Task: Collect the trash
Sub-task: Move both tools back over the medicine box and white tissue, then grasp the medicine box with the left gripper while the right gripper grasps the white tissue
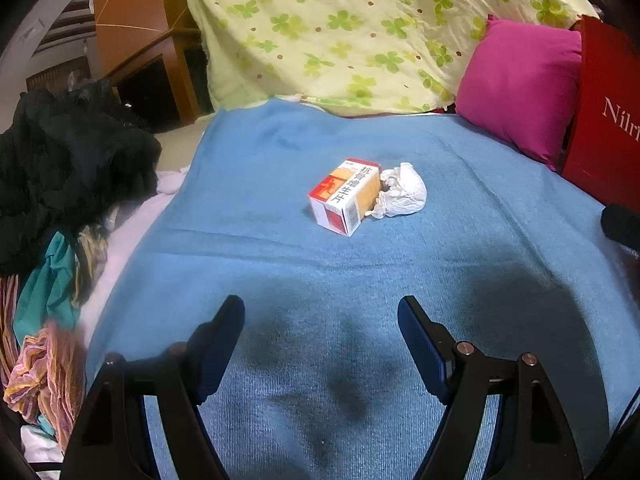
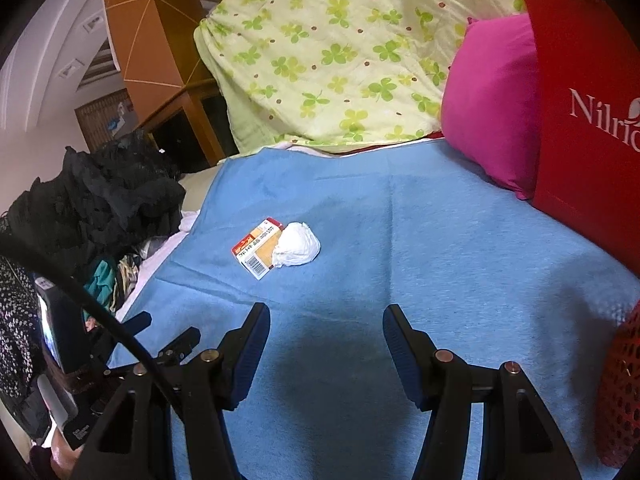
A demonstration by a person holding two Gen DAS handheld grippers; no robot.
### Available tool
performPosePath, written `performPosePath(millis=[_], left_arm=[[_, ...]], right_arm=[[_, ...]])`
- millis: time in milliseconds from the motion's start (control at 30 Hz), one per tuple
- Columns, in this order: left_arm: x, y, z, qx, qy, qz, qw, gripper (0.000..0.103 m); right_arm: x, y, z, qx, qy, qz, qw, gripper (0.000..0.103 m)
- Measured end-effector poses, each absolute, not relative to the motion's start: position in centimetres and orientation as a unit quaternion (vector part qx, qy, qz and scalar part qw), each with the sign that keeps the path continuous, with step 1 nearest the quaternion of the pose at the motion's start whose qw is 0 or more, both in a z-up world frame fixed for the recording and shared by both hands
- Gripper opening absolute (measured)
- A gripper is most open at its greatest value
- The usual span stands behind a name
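Trash has not yet been gathered, so far as can be judged: a small medicine box (image 1: 345, 196) and a crumpled white tissue (image 1: 401, 195) are seen lying side by side, touching, near the middle of a blue blanket (image 1: 480, 240) spread over the bed. Neither piece is held, and both are well ahead of the two tools, so every pick-up appears to remain undone. A red mesh basket (image 2: 620, 392) is glimpsed at the right edge of the right wrist view (possibly the intended bin, though this cannot be confirmed). The left gripper (image 1: 322, 304) is held low over the blanket with its fingers spread wide and nothing between them, aimed roughly at the box. The right gripper (image 2: 326, 312) is likewise held spread apart and empty, pointed forward with the trash lying ahead and somewhat to its left. A magenta pillow (image 1: 520, 88), a red paper bag (image 2: 588, 120) and a clover-print quilt (image 1: 340, 32) are ranged along the far side, and a heap of dark clothes (image 1: 68, 160) is piled at the left.
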State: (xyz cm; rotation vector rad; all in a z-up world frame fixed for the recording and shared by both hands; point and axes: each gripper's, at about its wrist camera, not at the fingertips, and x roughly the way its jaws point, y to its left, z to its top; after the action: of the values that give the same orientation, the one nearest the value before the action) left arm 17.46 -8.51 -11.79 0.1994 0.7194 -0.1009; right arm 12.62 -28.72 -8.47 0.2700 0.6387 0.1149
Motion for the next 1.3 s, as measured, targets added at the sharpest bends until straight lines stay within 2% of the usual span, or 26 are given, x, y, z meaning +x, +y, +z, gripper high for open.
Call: performPosePath(millis=[733,1300], left_arm=[[21.3,-6.7,-13.5,0.065,0.39,-0.042,0.918,0.079],[29.3,-5.7,-14.9,0.058,0.407,-0.012,0.912,0.079]], right_arm=[[19.8,-26.0,-10.7,0.128,0.353,0.076,0.924,0.063],[27.5,-26.6,-13.3,0.166,0.377,0.083,0.907,0.063]])
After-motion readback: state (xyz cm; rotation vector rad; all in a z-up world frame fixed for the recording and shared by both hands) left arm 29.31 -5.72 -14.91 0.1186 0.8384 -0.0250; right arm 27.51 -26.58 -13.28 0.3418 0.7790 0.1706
